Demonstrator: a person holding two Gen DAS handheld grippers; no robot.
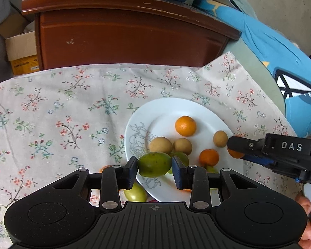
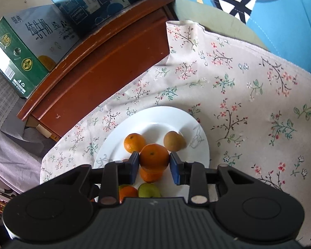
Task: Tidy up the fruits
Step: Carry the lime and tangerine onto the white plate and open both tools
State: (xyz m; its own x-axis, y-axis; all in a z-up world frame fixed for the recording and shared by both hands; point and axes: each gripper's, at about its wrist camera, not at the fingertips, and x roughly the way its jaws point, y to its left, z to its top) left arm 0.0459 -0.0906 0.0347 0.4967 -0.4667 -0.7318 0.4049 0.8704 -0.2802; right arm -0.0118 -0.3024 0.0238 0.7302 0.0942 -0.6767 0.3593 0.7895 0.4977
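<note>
Flowery tablecloth covers the bench, white plate on it collecting the fruit, presumably to gather it all in one spot. Left tool is clenched on a green fruit over the plate's near rim; right tool grips a tangerine above the plate.

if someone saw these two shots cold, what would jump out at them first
Most striking is the white plate of mixed fruit on the floral tablecloth. Right in front of each camera a fruit sits between gripper pads: a green fruit in the left gripper, an orange in the right gripper, both over the plate's near side. Behind stands a red-brown wooden cabinet.
</note>
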